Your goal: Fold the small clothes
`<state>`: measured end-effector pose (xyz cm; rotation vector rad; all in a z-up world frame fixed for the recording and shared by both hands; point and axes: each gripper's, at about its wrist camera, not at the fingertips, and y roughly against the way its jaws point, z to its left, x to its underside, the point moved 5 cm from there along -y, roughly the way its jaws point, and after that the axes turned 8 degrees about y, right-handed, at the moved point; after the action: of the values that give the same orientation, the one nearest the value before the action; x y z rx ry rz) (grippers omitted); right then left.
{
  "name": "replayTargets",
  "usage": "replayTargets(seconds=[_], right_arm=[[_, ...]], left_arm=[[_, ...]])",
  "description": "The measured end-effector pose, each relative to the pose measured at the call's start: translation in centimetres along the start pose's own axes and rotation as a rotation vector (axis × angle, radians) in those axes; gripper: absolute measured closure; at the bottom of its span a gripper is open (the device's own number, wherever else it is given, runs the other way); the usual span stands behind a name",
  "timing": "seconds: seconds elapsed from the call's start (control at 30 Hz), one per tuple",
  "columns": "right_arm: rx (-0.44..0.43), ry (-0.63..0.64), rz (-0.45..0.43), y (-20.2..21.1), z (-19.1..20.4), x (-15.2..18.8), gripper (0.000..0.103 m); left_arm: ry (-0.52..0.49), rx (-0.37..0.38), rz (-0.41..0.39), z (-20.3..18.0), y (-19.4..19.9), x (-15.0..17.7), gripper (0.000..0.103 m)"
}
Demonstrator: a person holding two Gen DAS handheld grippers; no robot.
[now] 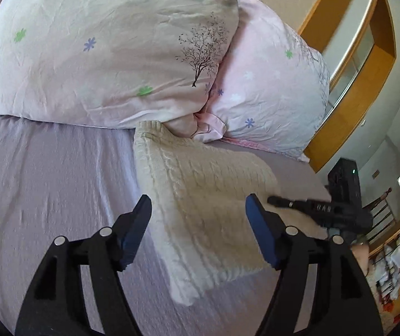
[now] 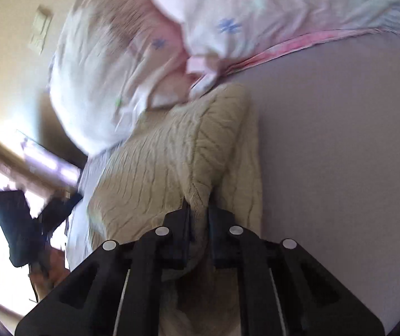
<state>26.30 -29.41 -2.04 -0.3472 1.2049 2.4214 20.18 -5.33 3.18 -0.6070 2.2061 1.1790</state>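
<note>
A cream cable-knit sweater (image 1: 200, 196) lies folded on the lilac bed sheet (image 1: 46, 196), its far end touching the pillows. My left gripper (image 1: 198, 210) is open and empty, its jaws spread above the sweater's near part. My right gripper (image 1: 298, 205) shows at the sweater's right edge in the left wrist view. In the right wrist view the right gripper (image 2: 198, 210) is shut on a bunched fold of the sweater (image 2: 172, 154), lifting that edge off the sheet (image 2: 340, 154).
Two pink floral pillows (image 1: 110, 47) (image 1: 267, 84) lie at the head of the bed. A wooden headboard and window frame (image 1: 348, 56) stand at the right. The bed's right edge drops off near the right gripper. The left gripper (image 2: 26, 224) shows far left.
</note>
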Motion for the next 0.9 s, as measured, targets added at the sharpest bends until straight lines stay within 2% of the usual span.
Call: replayTargets(seconds=[0.03,0.07,0.1,0.13,0.17,0.2,0.23,0.27,0.33,0.43,0.57,0.77,0.8,0.9], right_arm=[[0.062,0.03,-0.024,0.5,0.3,0.0,0.092],[0.124,0.075,-0.044,1.0,1.2,0.1,0.092],[0.173,0.115,-0.064,1.6,2.1,0.5,0.085],[0.203,0.146,-0.091,2.6,2.6,0.9,0.068],[0.235,0.173,-0.128,3.8,3.2,1.4,0.052],[0.262,0.201,-0.172,5.0,3.7,2.0,0.011],[0.277,0.243,-0.223,6.4,4.3,2.8,0.001],[0.3,0.278,-0.254,7.5,4.7,3.8,0.001],[0.397,0.326,-0.254,8.9,4.7,6.0,0.001],[0.436,0.395,-0.192,8.9,5.0,8.6,0.001],[0.45,0.415,-0.091,6.4,4.9,10.1,0.001],[0.617,0.473,0.009,3.1,5.4,11.2,0.001],[0.624,0.471,0.032,2.7,5.2,11.4,0.001],[0.552,0.395,0.041,2.9,4.4,11.4,0.001]], left_arm=[[-0.027,-0.056,-0.006,0.0,0.6,0.8,0.018],[-0.042,-0.114,-0.02,0.5,1.0,1.5,0.011],[-0.056,-0.174,-0.04,0.9,1.7,2.3,0.002],[-0.079,-0.22,-0.049,1.0,2.2,3.3,0.002],[-0.098,-0.232,-0.035,1.2,2.7,4.2,0.002],[-0.106,-0.235,-0.018,1.3,2.7,4.9,0.002],[-0.107,-0.242,0.001,1.3,2.7,5.7,0.002],[-0.101,-0.267,0.027,1.5,2.5,6.6,0.002],[-0.1,-0.324,0.069,1.7,1.7,7.9,0.002],[-0.141,-0.426,0.125,1.7,0.2,9.8,0.002],[-0.136,-0.418,0.142,1.6,-0.9,10.8,0.002],[-0.113,-0.447,0.118,2.0,-1.2,11.0,0.002],[-0.111,-0.45,0.115,2.1,-1.1,11.0,0.002],[-0.113,-0.453,0.111,2.1,-1.0,11.0,0.002]])
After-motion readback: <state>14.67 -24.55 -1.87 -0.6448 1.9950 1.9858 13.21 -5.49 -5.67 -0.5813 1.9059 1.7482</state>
